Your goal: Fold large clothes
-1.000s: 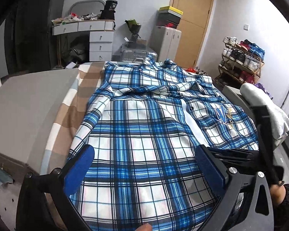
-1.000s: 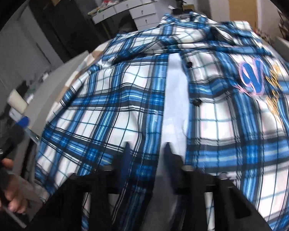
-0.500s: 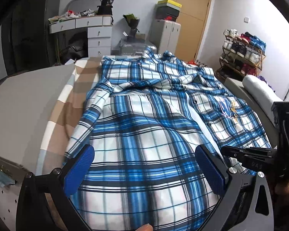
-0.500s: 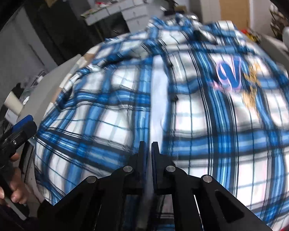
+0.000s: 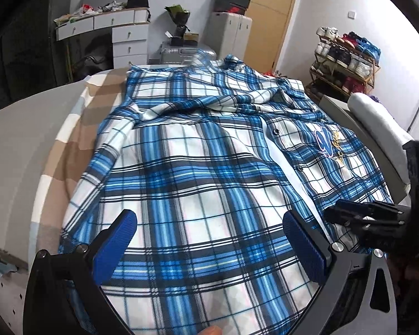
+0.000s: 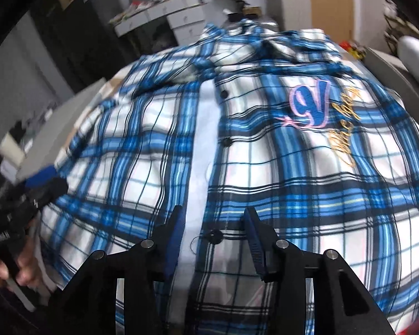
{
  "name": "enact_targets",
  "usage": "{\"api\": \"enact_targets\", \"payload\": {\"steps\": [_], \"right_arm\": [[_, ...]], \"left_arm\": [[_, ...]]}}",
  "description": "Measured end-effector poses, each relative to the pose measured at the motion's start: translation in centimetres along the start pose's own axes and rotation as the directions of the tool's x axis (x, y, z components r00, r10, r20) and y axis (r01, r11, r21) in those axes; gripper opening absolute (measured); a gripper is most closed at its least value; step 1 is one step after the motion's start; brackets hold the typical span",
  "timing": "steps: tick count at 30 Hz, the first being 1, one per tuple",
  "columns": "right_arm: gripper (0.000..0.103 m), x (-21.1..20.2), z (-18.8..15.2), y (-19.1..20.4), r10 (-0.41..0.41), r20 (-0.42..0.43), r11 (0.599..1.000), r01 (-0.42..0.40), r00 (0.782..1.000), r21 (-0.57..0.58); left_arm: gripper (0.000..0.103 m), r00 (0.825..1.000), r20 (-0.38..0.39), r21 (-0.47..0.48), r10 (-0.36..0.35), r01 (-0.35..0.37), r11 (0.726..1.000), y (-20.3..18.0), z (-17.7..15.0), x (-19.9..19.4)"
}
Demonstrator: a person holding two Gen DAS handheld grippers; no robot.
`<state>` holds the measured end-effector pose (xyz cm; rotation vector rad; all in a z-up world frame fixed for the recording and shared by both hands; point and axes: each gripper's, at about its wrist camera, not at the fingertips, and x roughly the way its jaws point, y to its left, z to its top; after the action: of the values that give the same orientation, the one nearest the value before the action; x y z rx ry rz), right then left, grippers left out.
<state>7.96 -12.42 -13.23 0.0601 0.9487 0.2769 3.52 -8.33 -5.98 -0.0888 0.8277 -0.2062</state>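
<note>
shirt: the blue plaid shirt lies spread front-up on the bed, collar at the far end
right gripper: jaws have just been opening, now partly apart astride the button placket near the hem, pinching nothing
left gripper: wide open, hovering over the hem left of the placket, empty
meaning: looks like the placket's been let go, so smoothing's probably done and folding's next
</note>
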Motion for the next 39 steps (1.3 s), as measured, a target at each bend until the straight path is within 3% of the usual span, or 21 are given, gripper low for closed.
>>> {"api": "enact_targets", "payload": {"steps": [2, 3, 4, 6, 9, 12, 15, 17, 18, 21, 22, 25, 30, 32, 33, 34, 38, 39], "right_arm": [[0.041, 0.5, 0.1, 0.6, -0.051, 0.015, 0.998, 0.051, 0.999, -0.04], [0.032, 0.5, 0.1, 0.7, -0.08, 0.019, 0.995, 0.081, 0.997, -0.06], [0.004, 0.7, 0.2, 0.8, -0.098, 0.018, 0.992, 0.099, 0.995, -0.08], [0.0, 0.6, 0.4, 0.6, -0.062, 0.008, 0.994, 0.063, 0.998, -0.091], [0.0, -1.1, 0.8, 0.3, 0.091, 0.023, 0.994, -0.09, 0.996, -0.055], [0.0, -1.6, 0.3, 0.0, 0.254, -0.018, 0.967, -0.254, 0.967, -0.022], [0.003, -0.1, -0.9, 0.1, 0.145, -0.089, 0.988, -0.15, 0.985, -0.05], [0.004, -0.4, -0.9, -0.4, 0.149, -0.062, 0.988, -0.151, 0.987, -0.019], [0.01, -0.6, -0.6, -0.7, 0.146, -0.053, 0.989, -0.146, 0.988, -0.008], [0.043, -0.9, 0.6, -1.3, 0.088, 0.018, 0.996, -0.088, 0.996, 0.002], [0.044, -0.6, 1.2, -1.2, 0.064, 0.025, 0.998, -0.064, 0.998, -0.001], [0.044, 0.7, 2.5, -0.5, 0.029, 0.023, 0.999, -0.028, 0.999, -0.021], [0.043, 2.6, 2.4, 0.7, -0.106, 0.01, 0.99, 0.107, 0.994, -0.091], [0.035, 2.6, 2.2, 1.3, -0.129, 0.026, 0.982, 0.131, 0.991, -0.137], [0.014, 2.5, 2.1, 1.3, -0.097, 0.025, 0.984, 0.1, 0.995, -0.149], [0.002, 2.5, 2.2, 1.4, -0.076, 0.017, 0.985, 0.077, 0.997, -0.156], [0.0, 2.2, 2.1, 0.8, 0.122, -0.045, 0.987, -0.126, 0.992, -0.096], [0.0, 2.4, 2.2, 0.4, 0.127, -0.056, 0.988, -0.131, 0.99, -0.082]], "left_arm": [[0.102, 1.0, -0.006, 0.015, -0.007, 0.007, 1.0, -0.4, 0.1, 0.1], [0.102, 1.0, -0.007, 0.025, -0.006, 0.006, 1.0, -0.6, 0.1, 0.1], [0.102, 1.0, -0.008, 0.03, -0.004, 0.004, 1.0, -0.7, 0.1, 0.1], [0.102, 1.0, -0.013, 0.036, -0.001, 0.001, 0.999, -0.7, 0.1, 0.2], [0.102, 1.0, -0.021, 0.03, 0.005, -0.004, 1.0, -0.4, 0.1, 0.2], [0.102, 1.0, -0.031, 0.027, 0.0, 0.001, 1.0, -0.4, 0.3, 0.4], [0.102, 0.999, -0.042, 0.035, -0.003, 0.004, 0.999, -0.7, 0.4, 0.8], [0.102, 0.999, -0.051, 0.046, -0.001, 0.003, 0.999, -1.0, 0.4, 1.0], [0.102, 0.999, -0.051, 0.048, -0.002, 0.004, 0.999, -1.0, 0.5, 1.0], [0.102, 0.999, -0.051, 0.048, -0.015, 0.017, 0.999, -1.2, 0.5, 1.1], [0.102, 0.999, -0.05, 0.048, -0.016, 0.019, 0.999, -1.3, 0.5, 1.1], [0.102, 0.998, -0.053, 0.048, -0.018, 0.02, 0.999, -1.5, 0.6, 1.3], [0.102, 0.998, -0.055, 0.037, -0.008, 0.01, 0.999, -1.2, 0.4, 1.2], [0.102, 0.998, -0.056, 0.029, -0.007, 0.009, 1.0, -1.0, 0.3, 1.3], [0.102, 0.998, -0.061, 0.025, -0.007, 0.009, 1.0, -0.9, 0.3, 1.4], [0.102, 0.998, -0.065, 0.021, -0.005, 0.007, 1.0, -0.8, 0.2, 1.5], [0.102, 0.997, -0.073, 0.01, -0.012, 0.012, 1.0, -0.5, 0.1, 1.8], [0.102, 0.997, -0.074, 0.008, -0.015, 0.015, 1.0, -0.5, 0.0, 1.9]]}}
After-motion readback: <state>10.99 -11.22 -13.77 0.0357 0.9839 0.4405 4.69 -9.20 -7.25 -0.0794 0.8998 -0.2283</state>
